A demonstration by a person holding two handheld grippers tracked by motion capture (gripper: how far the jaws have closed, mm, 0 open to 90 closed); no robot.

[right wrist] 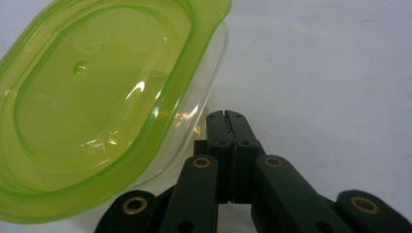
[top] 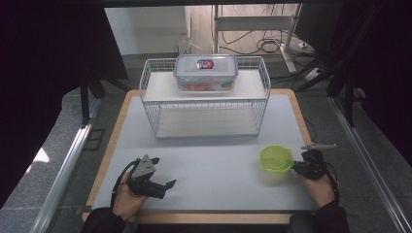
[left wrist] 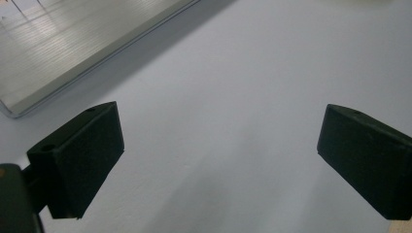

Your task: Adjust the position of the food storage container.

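A small round clear container with a translucent green lid [top: 276,158] sits on the white table top at the right; in the right gripper view the container [right wrist: 97,107] looms at the left. My right gripper [top: 297,168] lies just right of it with its jaws pressed together and nothing between them, and its tip [right wrist: 227,115] stands beside the clear wall under the lid's rim. Whether it touches the wall I cannot tell. My left gripper [top: 163,172] rests low over the table at the front left, jaws wide open and empty [left wrist: 218,131].
A white wire rack [top: 150,104] stands at the back middle, its lower shelf [left wrist: 58,43] near my left gripper. A clear lidded storage box [top: 206,73] sits on its top shelf. The table top [top: 214,179] has a wooden border.
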